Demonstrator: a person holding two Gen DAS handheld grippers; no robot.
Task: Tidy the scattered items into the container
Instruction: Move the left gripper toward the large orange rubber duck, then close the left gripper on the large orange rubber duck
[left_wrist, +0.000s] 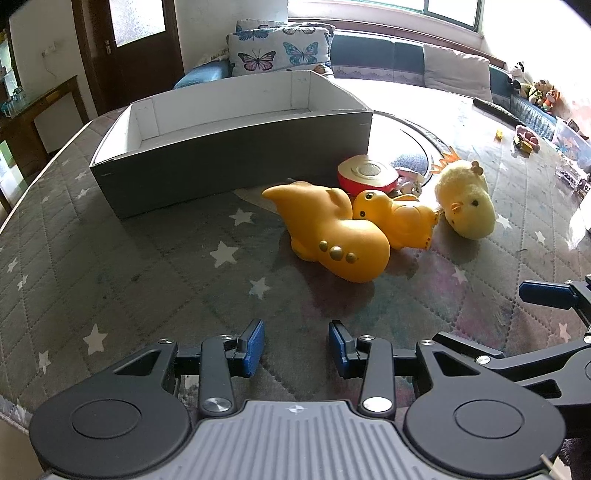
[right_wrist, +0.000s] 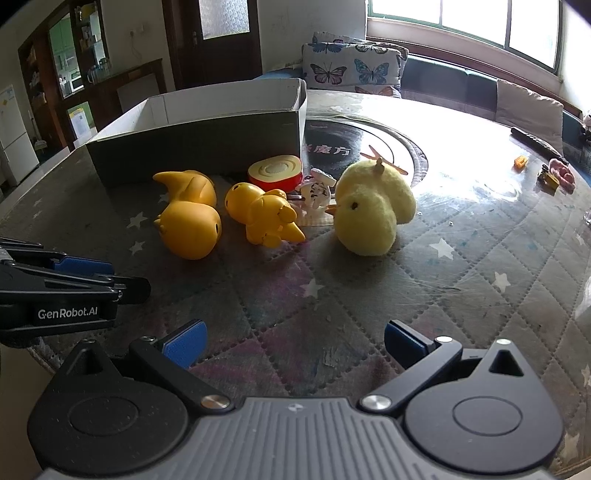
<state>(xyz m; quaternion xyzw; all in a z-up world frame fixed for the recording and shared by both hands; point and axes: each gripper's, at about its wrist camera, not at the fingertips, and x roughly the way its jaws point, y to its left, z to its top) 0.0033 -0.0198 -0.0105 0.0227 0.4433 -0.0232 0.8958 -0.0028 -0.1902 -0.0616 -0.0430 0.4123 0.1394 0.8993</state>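
Note:
A grey cardboard box (left_wrist: 229, 155) (right_wrist: 199, 144) with a white inside stands open at the back of the table. In front of it lie a large yellow rubber toy (left_wrist: 328, 236) (right_wrist: 188, 218), a smaller yellow duck toy (left_wrist: 399, 218) (right_wrist: 262, 214), a fluffy yellow plush chick (left_wrist: 467, 201) (right_wrist: 373, 206), a red and cream round toy (left_wrist: 365, 175) (right_wrist: 275, 170) and a small white figurine (right_wrist: 317, 188). My left gripper (left_wrist: 296, 349) is open and holds nothing, short of the large toy. My right gripper (right_wrist: 293, 347) is open wide and holds nothing, short of the chick.
The round table wears a quilted grey cover with white stars (left_wrist: 147, 266) under clear film. Small toys (right_wrist: 554, 175) and a dark remote (left_wrist: 495, 109) lie at the far right. A sofa with butterfly cushions (left_wrist: 277, 51) stands behind. The left gripper's body (right_wrist: 55, 291) shows beside the right one.

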